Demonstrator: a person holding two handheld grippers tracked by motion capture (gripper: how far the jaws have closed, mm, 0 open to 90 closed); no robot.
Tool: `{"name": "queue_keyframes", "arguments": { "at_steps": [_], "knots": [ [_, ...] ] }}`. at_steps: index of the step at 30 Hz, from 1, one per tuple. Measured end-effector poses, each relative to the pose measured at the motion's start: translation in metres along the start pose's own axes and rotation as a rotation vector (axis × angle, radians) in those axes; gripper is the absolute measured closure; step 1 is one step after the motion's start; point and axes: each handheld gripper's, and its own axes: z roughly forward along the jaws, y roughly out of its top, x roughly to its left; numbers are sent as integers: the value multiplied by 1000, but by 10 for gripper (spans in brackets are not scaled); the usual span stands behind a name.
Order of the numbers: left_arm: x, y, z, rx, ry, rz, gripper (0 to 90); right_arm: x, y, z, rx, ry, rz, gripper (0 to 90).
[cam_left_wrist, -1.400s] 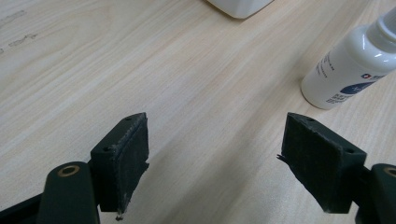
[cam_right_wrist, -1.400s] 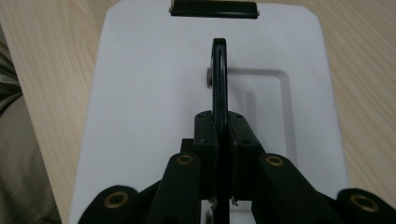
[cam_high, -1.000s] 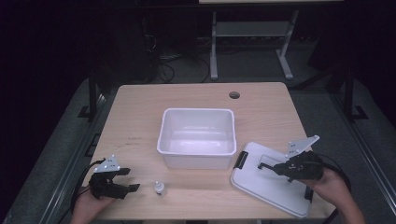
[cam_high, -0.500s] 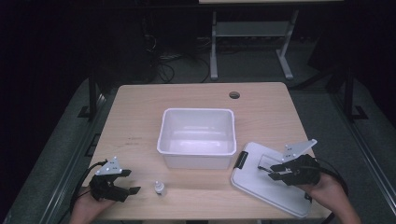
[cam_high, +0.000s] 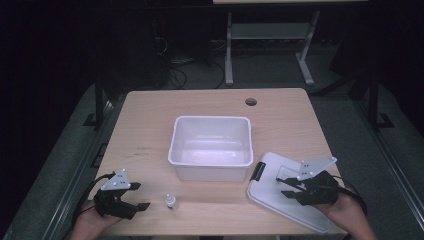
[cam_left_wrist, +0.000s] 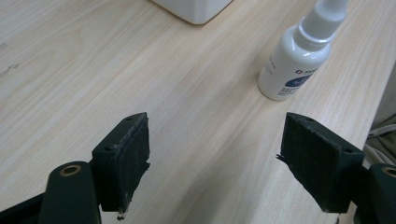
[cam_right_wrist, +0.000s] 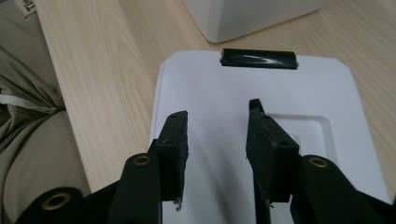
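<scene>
We had the wooden table (cam_high: 150, 130) in front of us, and at its middle stood the white bin (cam_high: 211, 148), open-topped and holding nothing we could see, which we judged made it the likely place for whatever got picked up. Just beside the bin on the right lay the white lid (cam_high: 280, 197), flat on the table with its black latch (cam_right_wrist: 258, 59) turned toward the bin, so it seemed set aside to keep the opening free. Over that lid hung our right gripper (cam_high: 286, 184), jaws narrowly parted and gripping nothing, the lid's surface showing between them in the right gripper view. At the near left edge was our left gripper (cam_high: 140, 196), jaws spread wide and empty. The small white dropper bottle (cam_left_wrist: 298, 53) stood upright on the table near that gripper, just ahead of its right jaw and apart from it; the wide opening looked ready to take it.
</scene>
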Motion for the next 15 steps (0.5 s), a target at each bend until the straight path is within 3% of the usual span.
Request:
{"name": "queue_keyframes", "arguments": {
  "at_steps": [9, 15],
  "knots": [
    [-6, 9, 1, 7, -17, 29, 236, 10, 1, 8, -7, 21, -2, 568],
    [-10, 13, 2, 19, -51, 47, 236, 15, 2, 15, -14, 33, -12, 547]
  ]
}}
